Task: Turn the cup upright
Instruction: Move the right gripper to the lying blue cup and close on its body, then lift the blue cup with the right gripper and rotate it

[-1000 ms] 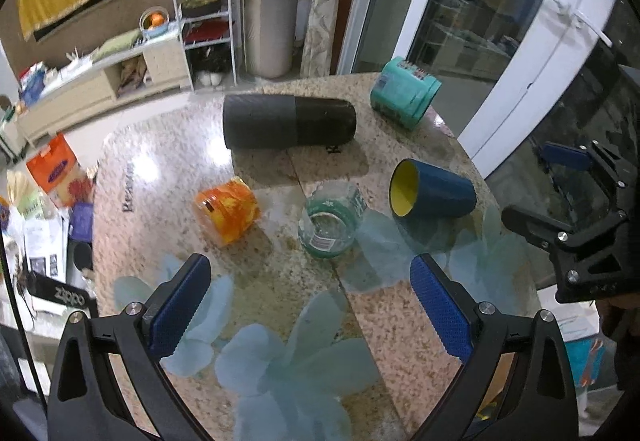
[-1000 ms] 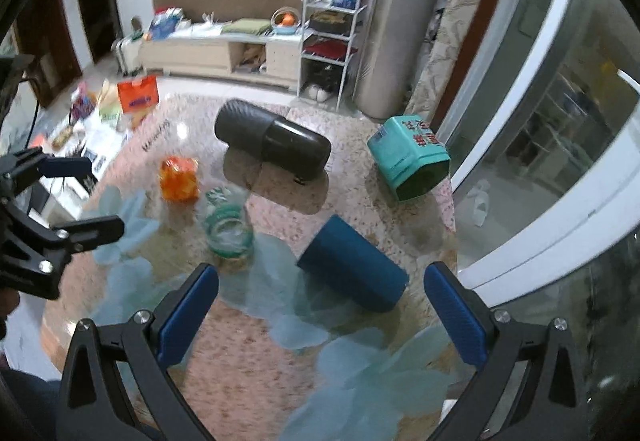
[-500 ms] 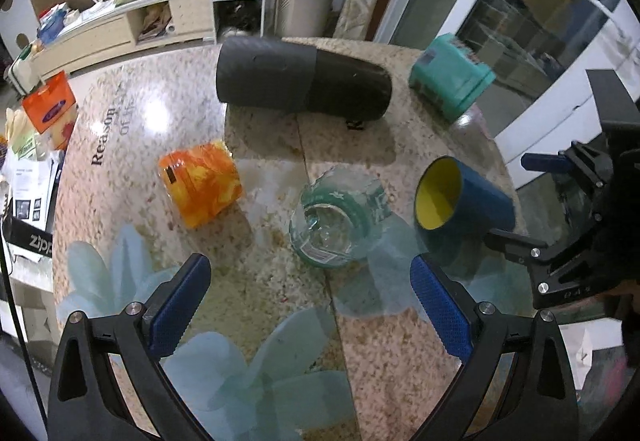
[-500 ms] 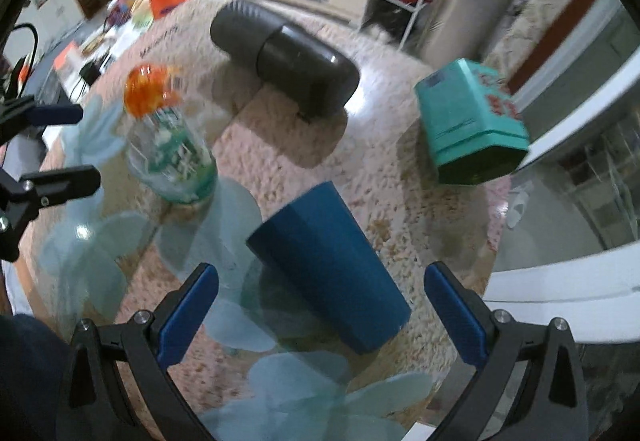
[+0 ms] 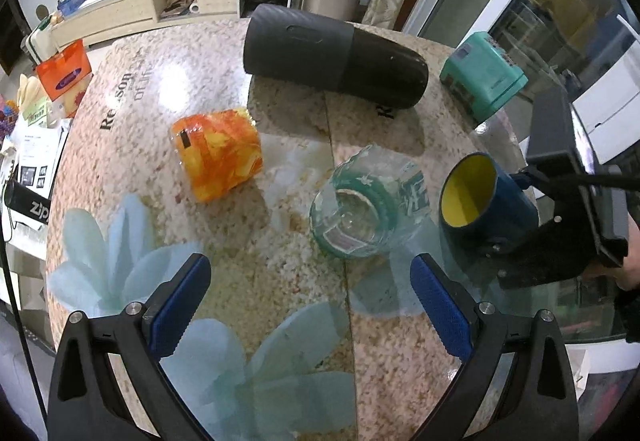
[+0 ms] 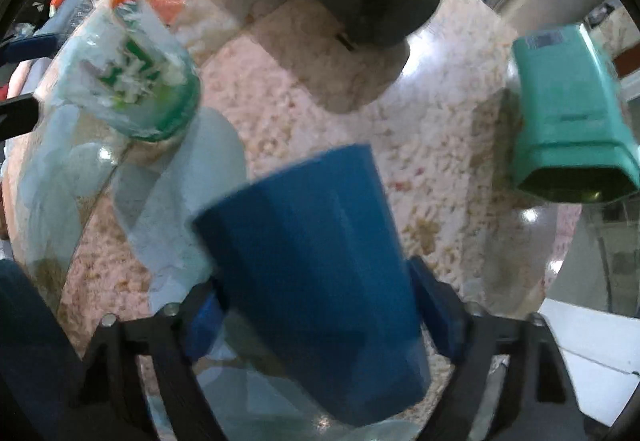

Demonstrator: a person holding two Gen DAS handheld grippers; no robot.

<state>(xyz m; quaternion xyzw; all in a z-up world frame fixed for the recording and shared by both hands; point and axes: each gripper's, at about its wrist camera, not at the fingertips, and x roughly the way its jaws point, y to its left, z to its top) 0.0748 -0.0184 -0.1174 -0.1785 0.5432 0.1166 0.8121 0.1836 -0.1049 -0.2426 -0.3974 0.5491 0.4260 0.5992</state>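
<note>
A blue cup (image 5: 486, 205) with a yellow inside lies on its side on the round stone table (image 5: 280, 281), mouth toward the left wrist camera. In the right wrist view the cup (image 6: 320, 265) fills the centre, its base end between the blue pads. My right gripper (image 6: 316, 305) has its jaws on both sides of the cup and looks closed on it; the image is blurred. It shows in the left wrist view (image 5: 560, 237) behind the cup. My left gripper (image 5: 308, 305) is open and empty above the table's near part.
A clear glass jar (image 5: 368, 209) with a green label lies left of the cup. An orange jar (image 5: 218, 155), a long black cylinder (image 5: 332, 55) and a teal tin (image 5: 482, 79) lie farther back. The table edge is just right of the cup.
My right gripper moved forward over the blue cup and its jaws narrowed onto it. My left gripper dropped closer to the table and stayed open.
</note>
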